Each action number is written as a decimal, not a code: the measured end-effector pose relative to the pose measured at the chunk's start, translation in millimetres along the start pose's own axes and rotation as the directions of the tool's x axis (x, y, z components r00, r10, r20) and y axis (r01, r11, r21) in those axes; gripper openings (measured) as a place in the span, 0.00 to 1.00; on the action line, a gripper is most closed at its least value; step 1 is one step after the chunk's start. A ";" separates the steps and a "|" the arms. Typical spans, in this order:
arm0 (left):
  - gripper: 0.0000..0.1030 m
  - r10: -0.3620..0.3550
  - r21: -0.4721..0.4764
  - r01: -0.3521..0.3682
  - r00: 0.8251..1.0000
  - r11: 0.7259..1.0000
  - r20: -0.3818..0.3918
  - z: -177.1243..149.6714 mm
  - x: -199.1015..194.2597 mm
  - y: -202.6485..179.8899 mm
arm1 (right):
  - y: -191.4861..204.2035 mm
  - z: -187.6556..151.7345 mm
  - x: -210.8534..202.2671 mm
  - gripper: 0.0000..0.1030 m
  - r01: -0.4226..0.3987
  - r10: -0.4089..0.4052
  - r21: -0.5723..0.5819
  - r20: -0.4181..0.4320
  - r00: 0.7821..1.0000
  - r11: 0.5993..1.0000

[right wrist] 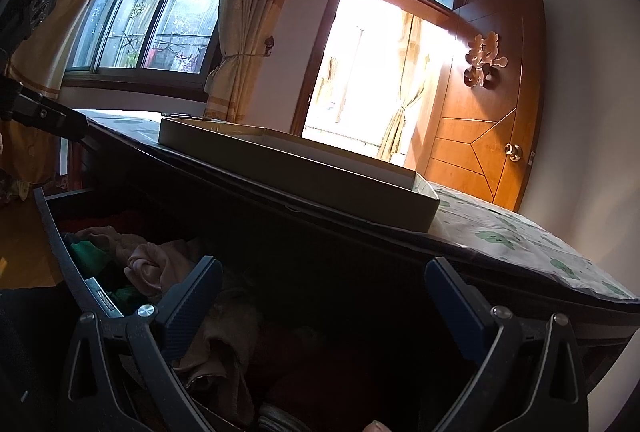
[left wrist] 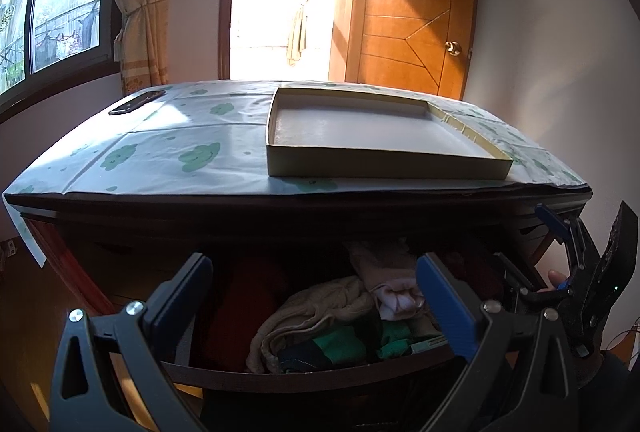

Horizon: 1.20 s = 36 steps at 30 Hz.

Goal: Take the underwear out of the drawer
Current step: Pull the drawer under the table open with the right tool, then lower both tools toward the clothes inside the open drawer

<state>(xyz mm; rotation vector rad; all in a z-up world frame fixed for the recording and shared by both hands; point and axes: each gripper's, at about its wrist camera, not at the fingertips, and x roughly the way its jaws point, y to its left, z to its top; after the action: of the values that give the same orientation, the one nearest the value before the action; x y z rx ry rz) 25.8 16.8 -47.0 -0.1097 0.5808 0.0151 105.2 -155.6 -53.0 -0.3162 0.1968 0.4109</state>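
Note:
The dark wooden drawer stands pulled out and full of crumpled garments. In the left wrist view I see a beige piece, a pale pink-white piece and a green and black piece. My left gripper hovers open above them, holding nothing. My right gripper is at the drawer's right end. In the right wrist view the right gripper is open over a beige garment and a dark red one, with the pink piece to its left.
A shallow open cardboard box lies on the dresser top, on a white cloth with green prints. A flat dark object rests at the far left corner. Behind are a window, curtains and a wooden door.

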 end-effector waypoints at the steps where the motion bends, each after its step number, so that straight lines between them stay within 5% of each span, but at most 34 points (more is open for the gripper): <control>1: 1.00 0.000 -0.001 0.000 1.000 1.000 0.000 -0.2 0.0 0.6 | -0.3 0.3 -0.3 1.00 -0.002 0.002 0.004 -0.009 1.000 1.000; 36: 1.00 0.071 -0.065 -0.067 0.996 0.996 0.062 10.3 -22.5 49.6 | 6.9 -2.4 -20.6 1.00 -0.050 0.055 0.033 -0.175 0.983 0.998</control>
<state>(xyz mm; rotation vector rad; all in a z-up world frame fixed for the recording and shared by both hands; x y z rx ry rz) 10.4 67.6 -31.0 -0.1496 0.5196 0.1038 83.4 -157.8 -51.8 -0.3197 0.3845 0.4318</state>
